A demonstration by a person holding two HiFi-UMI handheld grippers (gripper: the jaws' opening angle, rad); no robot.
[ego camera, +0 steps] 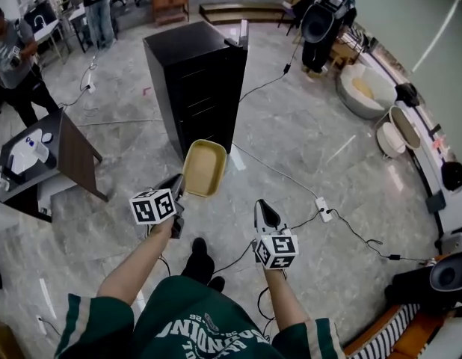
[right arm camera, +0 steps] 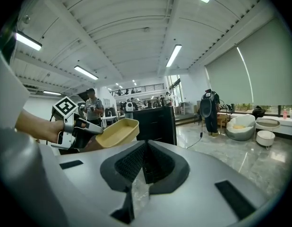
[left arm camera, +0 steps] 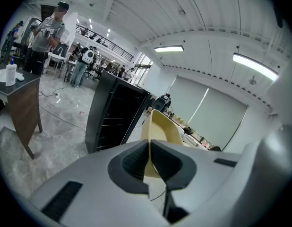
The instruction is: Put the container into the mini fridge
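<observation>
Within clamped left claw (left arm camera: pixel 150 161), container (left arm camera: pixel 161 126) rim.

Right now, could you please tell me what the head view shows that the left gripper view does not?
Only the head view shows the right gripper and the person's black shoes. Only the left gripper view shows the long ceiling lights and, close up, the left gripper shut on the rim of the shallow tan plastic container. Both show that container and the tall black mini fridge.
</observation>
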